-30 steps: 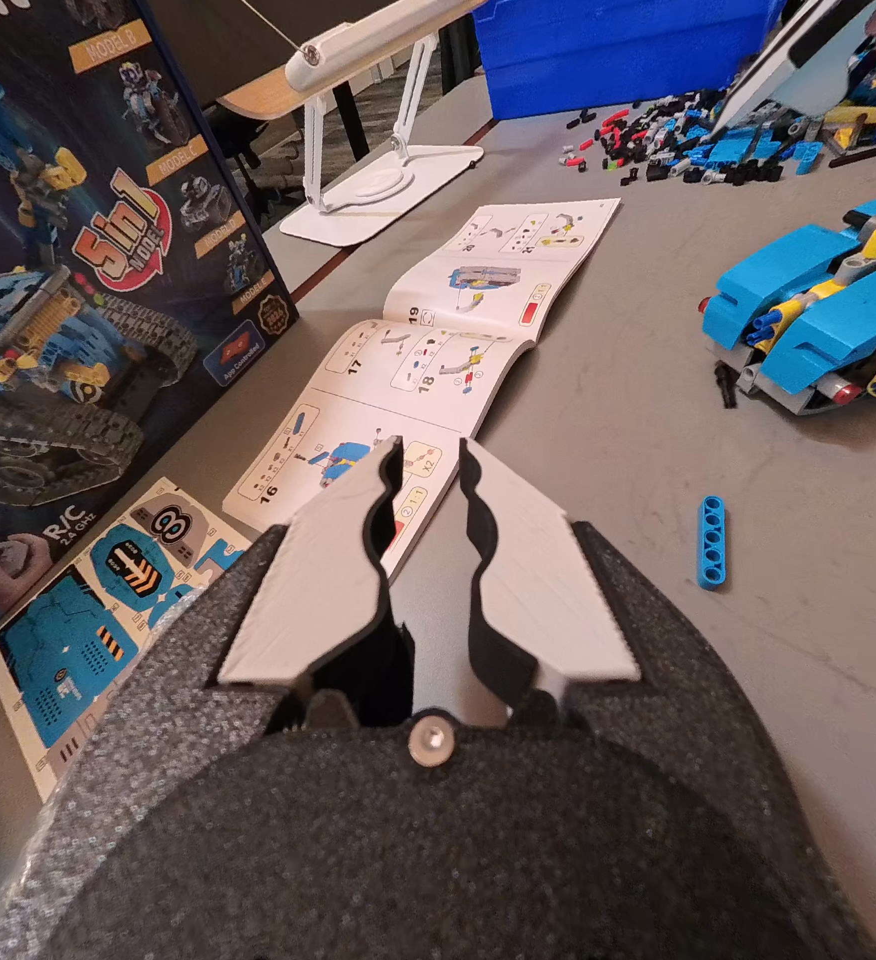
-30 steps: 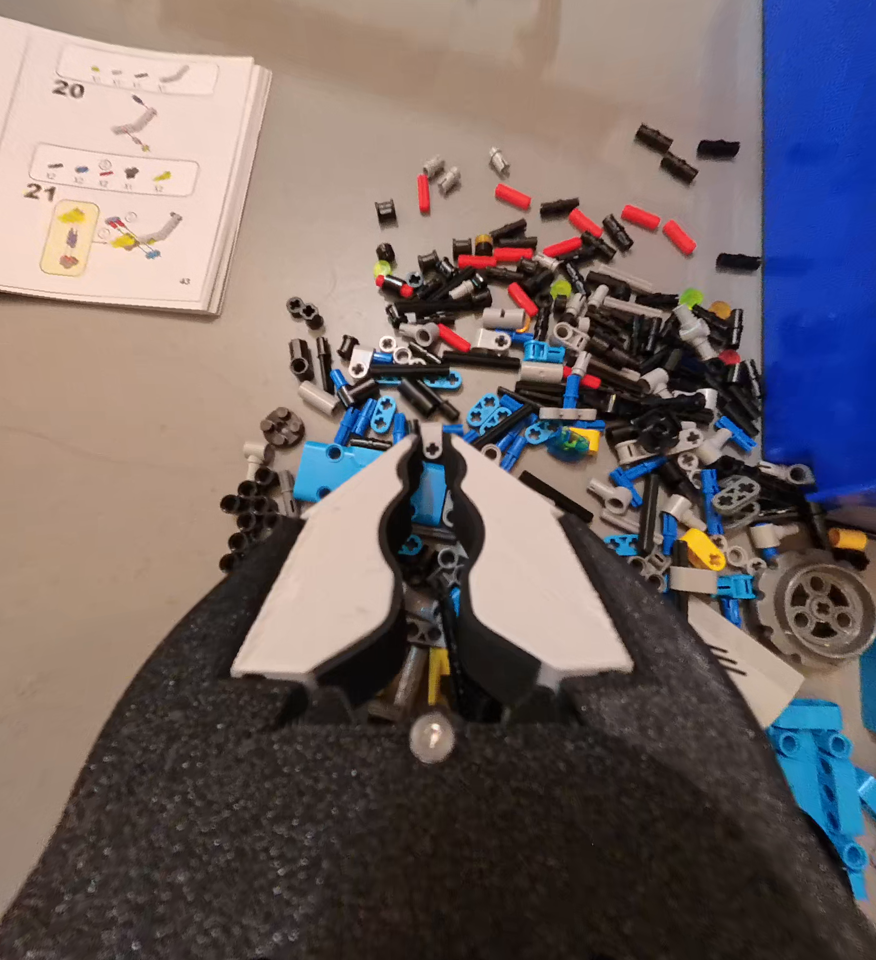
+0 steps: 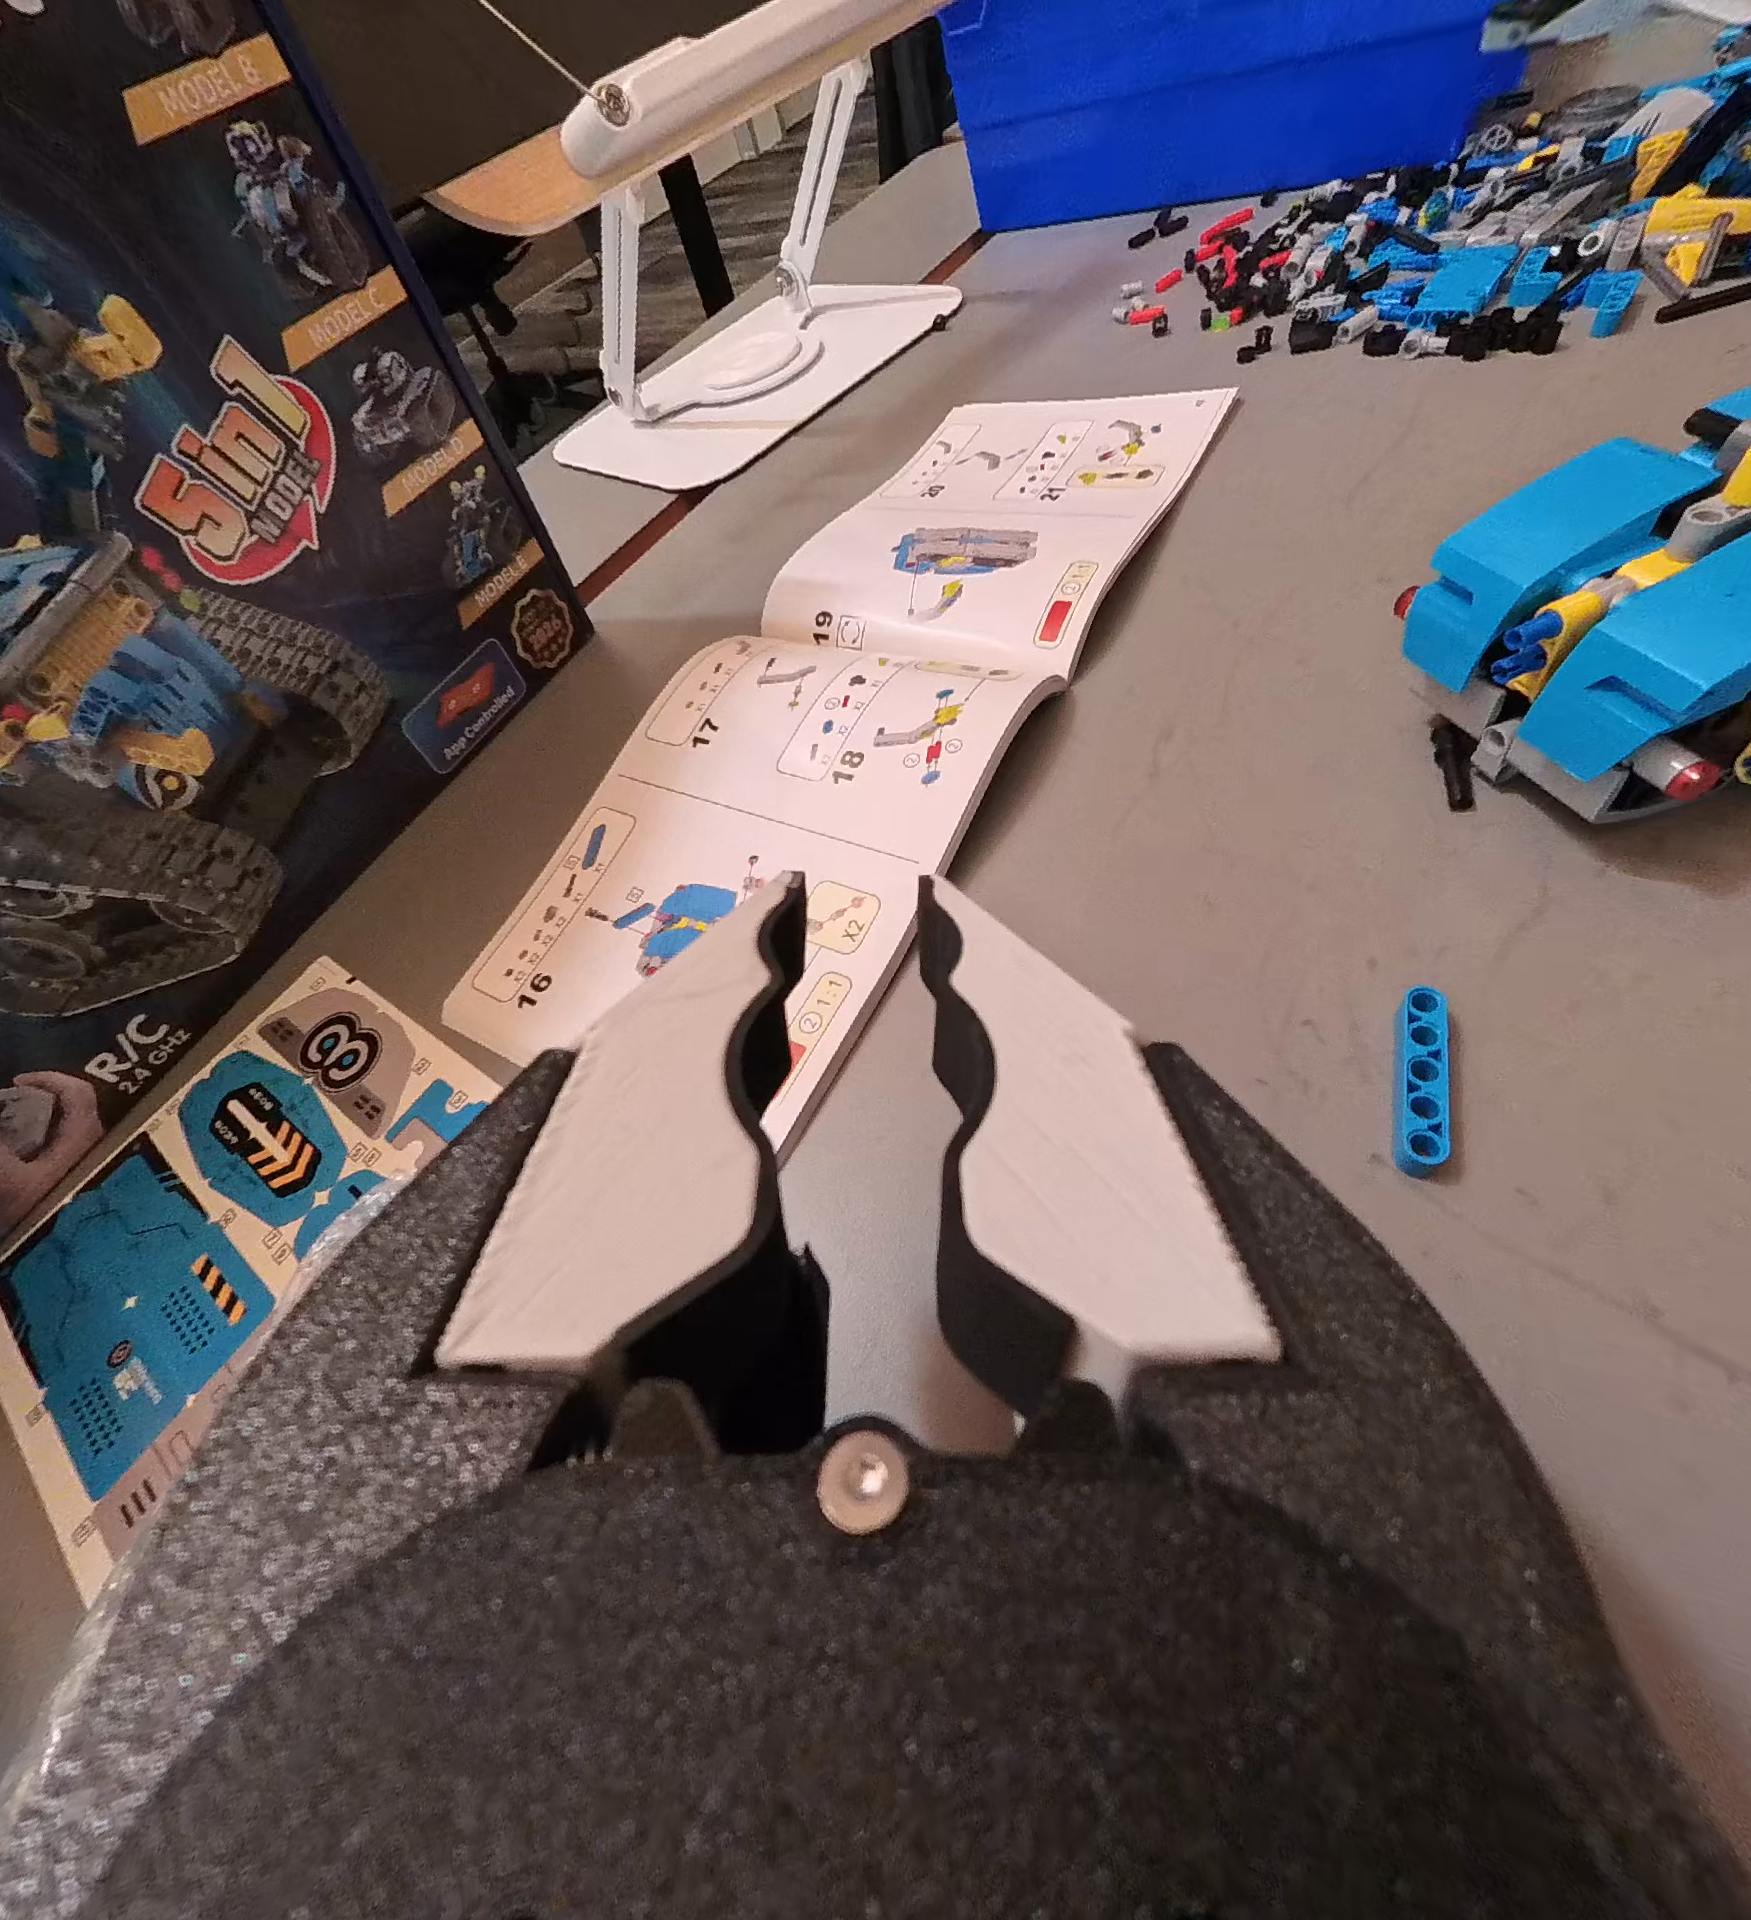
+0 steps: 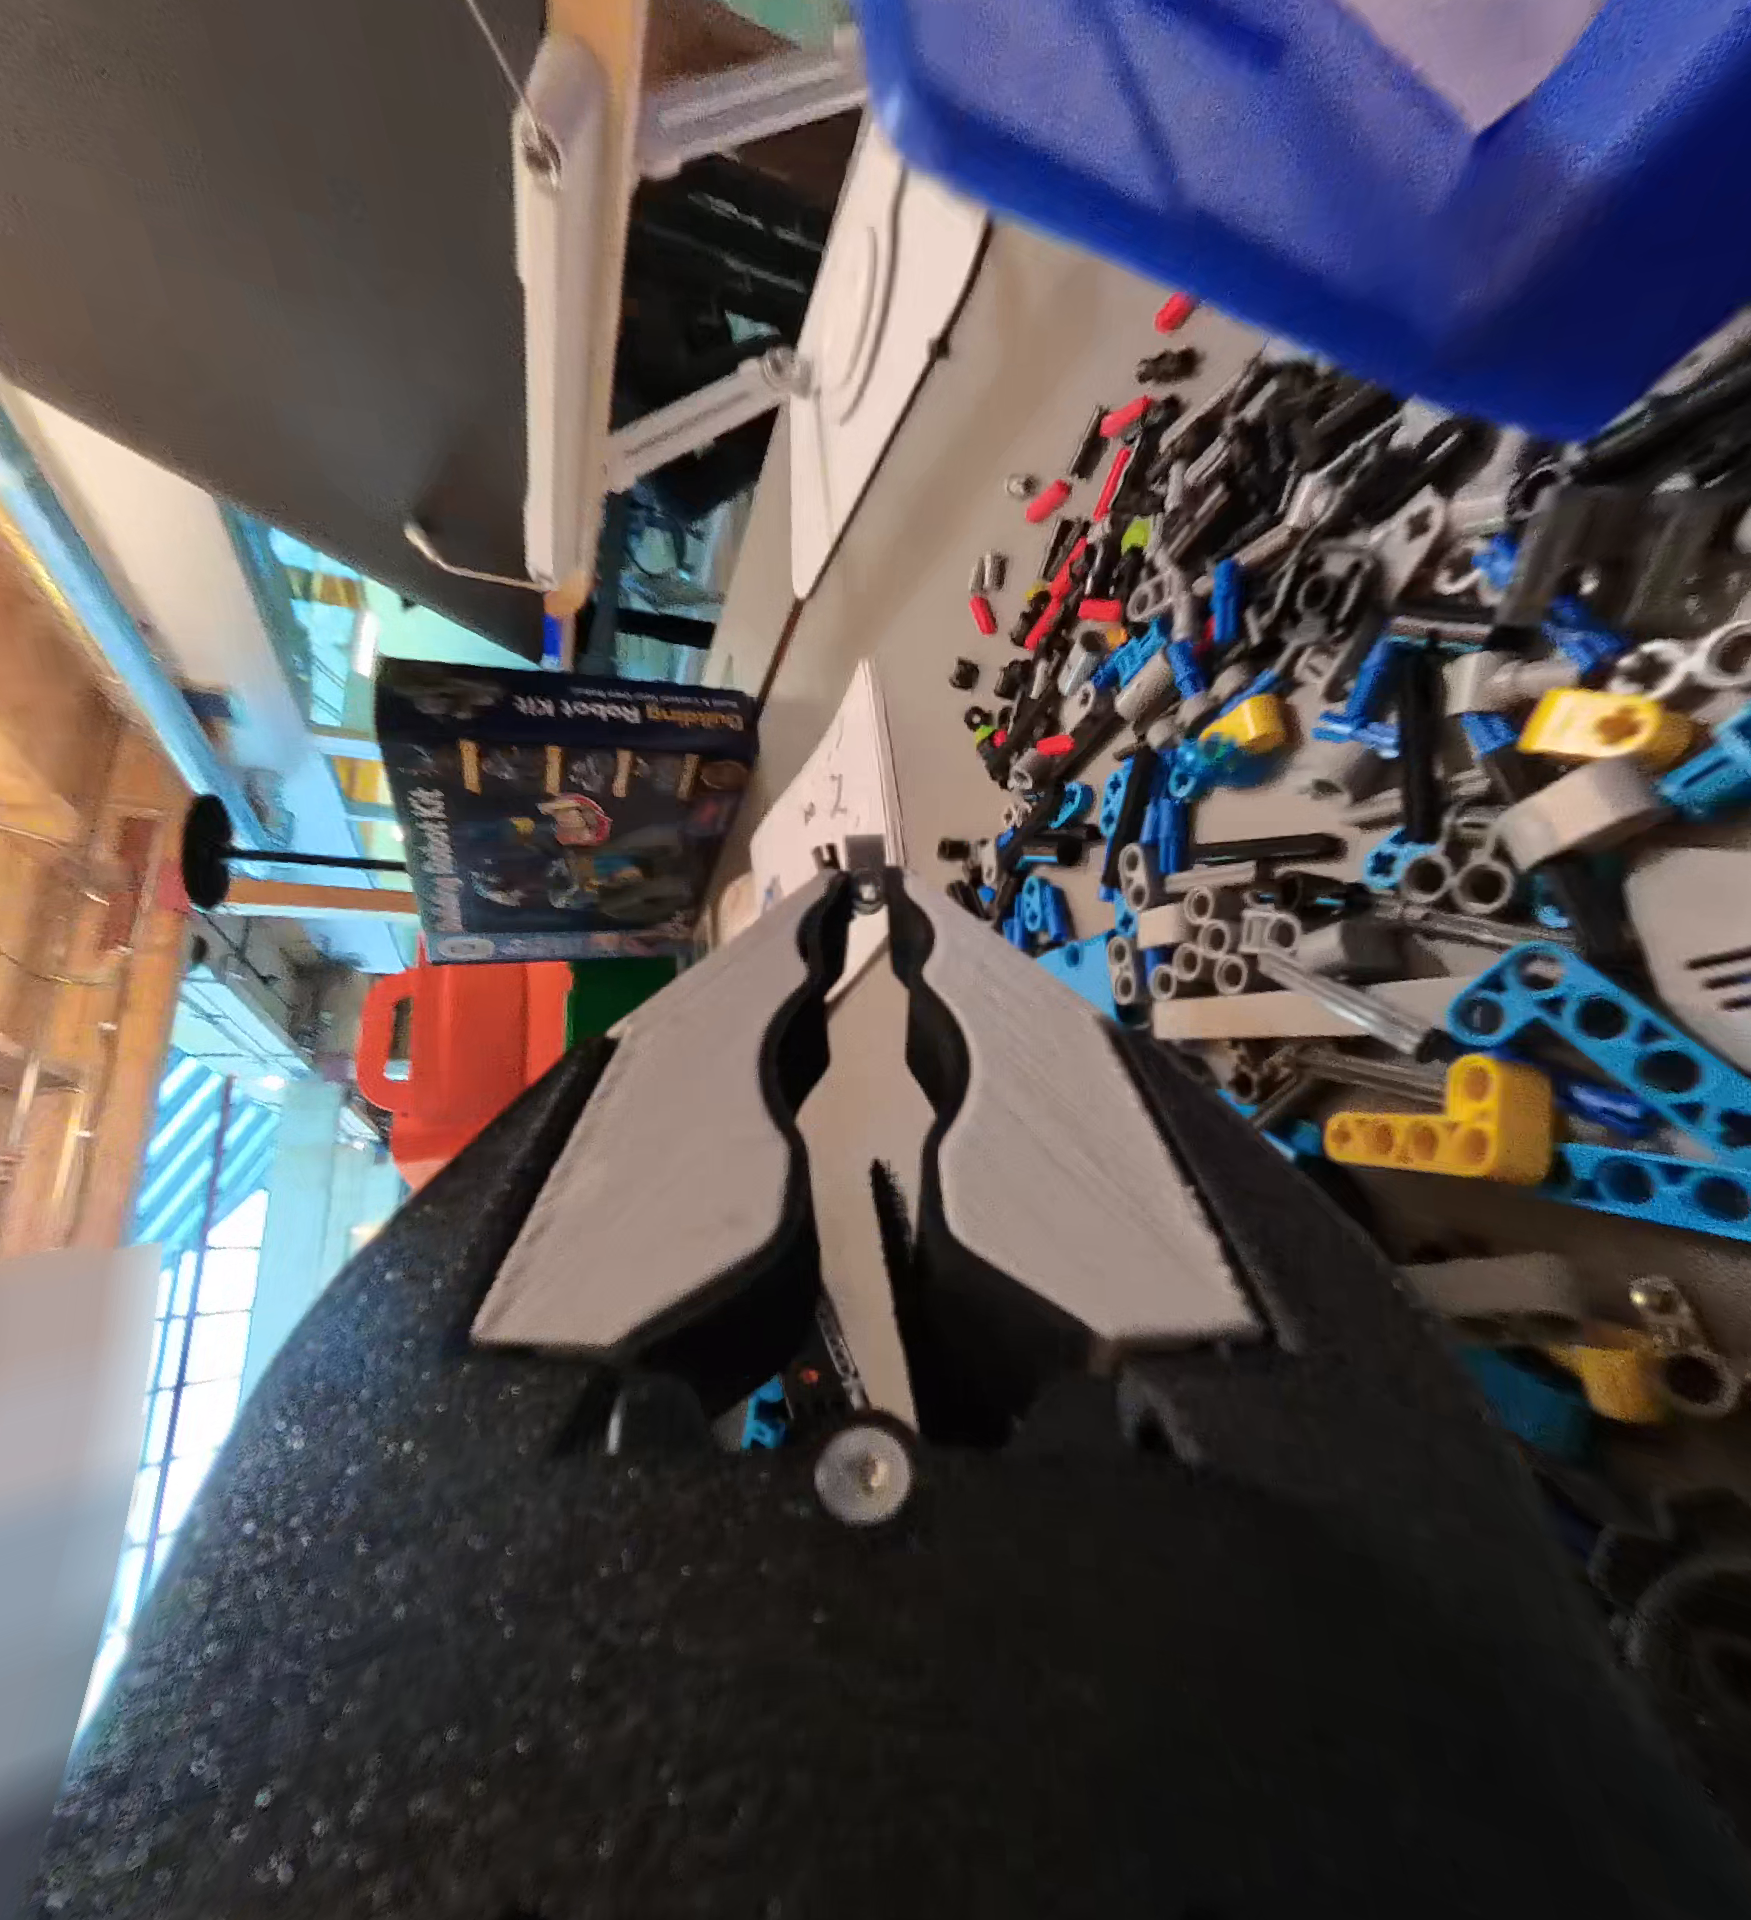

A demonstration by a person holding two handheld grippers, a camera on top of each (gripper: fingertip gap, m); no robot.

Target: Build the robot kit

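My left gripper (image 3: pixel 855 894) is open and empty. It hovers low over the near corner of an open instruction booklet (image 3: pixel 850 665) on the grey table (image 3: pixel 1214 935). A loose blue beam (image 3: pixel 1422 1081) lies to its right. My right gripper (image 4: pixel 863 883) is rolled sideways and shut on a small grey connector piece (image 4: pixel 863 860) at its fingertips. It holds the piece above the table beside a pile of loose building parts (image 4: pixel 1266 727). The pile also shows in the left wrist view (image 3: pixel 1473 260).
A half-built blue and yellow model car (image 3: pixel 1629 644) sits right of the booklet. A blue bin (image 3: pixel 1214 104) stands behind the pile. A kit box (image 3: pixel 175 571), a sticker sheet (image 3: pixel 175 1247) and a white stand (image 3: pixel 746 374) lie at the left.
My right gripper has lifted off the pile and rolled sideways with the small grey piece in its tips. It has left the left wrist view. The left gripper has hardly moved.
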